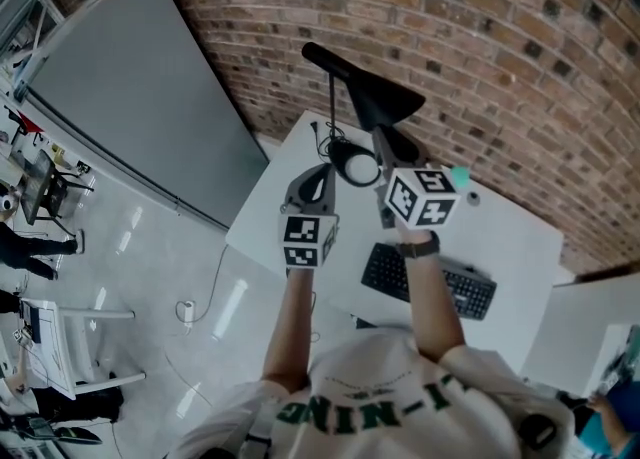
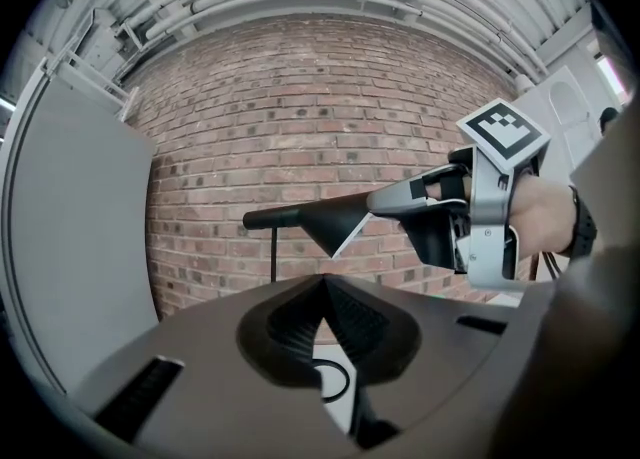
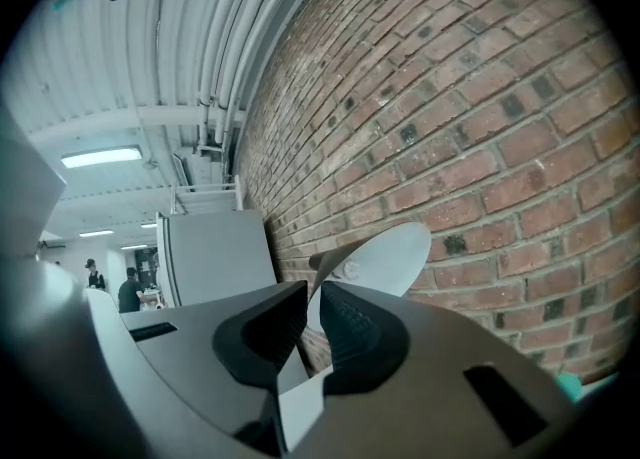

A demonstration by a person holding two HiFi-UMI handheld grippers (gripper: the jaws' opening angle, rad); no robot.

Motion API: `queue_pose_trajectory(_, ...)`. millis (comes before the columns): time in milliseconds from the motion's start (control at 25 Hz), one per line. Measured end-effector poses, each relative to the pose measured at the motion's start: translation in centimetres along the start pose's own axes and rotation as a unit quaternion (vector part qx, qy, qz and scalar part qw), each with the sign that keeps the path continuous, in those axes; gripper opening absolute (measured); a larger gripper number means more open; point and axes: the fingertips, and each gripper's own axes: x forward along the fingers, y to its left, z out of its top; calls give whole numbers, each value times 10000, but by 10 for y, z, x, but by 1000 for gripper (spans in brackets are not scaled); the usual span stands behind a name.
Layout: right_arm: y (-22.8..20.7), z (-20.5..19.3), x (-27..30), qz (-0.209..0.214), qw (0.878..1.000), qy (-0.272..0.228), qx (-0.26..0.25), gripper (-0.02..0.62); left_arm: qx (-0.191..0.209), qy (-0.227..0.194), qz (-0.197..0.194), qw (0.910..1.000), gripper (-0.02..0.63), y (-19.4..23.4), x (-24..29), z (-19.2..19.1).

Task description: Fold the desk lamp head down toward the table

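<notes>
A black desk lamp stands on the white table (image 1: 520, 237) by the brick wall. Its flat head (image 1: 372, 95) is raised on a thin stem (image 1: 333, 107) above a round base (image 1: 357, 164). My right gripper (image 1: 382, 137) reaches up to the head's wide end and is shut on its thin edge. In the right gripper view the head's white underside (image 3: 385, 252) runs between the pads of that gripper (image 3: 312, 292). The left gripper view shows the lamp head (image 2: 320, 215) level, with the right gripper (image 2: 385, 202) clamped on it. My left gripper (image 1: 322, 169) hovers beside the base, shut (image 2: 325, 282) on nothing.
A black keyboard (image 1: 430, 282) lies on the table near the person. A small teal object (image 1: 460, 177) sits behind the right gripper's cube. A grey panel (image 1: 140, 97) leans along the wall at the left. The brick wall (image 1: 500, 37) is close behind the lamp.
</notes>
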Motion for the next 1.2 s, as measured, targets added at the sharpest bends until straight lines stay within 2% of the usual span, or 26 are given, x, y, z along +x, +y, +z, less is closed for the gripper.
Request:
queue_pose_trajectory(480, 0, -5, 0, 51, 9999, -55, 87, 31, -126, 242, 98, 9996, -2, 5, -5, -15)
queue_pose_trajectory(640, 0, -9, -1, 58, 10000, -24, 57, 31, -106, 177, 141, 9997, -2, 6, -5, -14)
queue_pose_trajectory(1200, -13, -49, 3, 0, 9996, 240, 140, 31, -120, 236, 145, 9995, -2, -1, 1, -20)
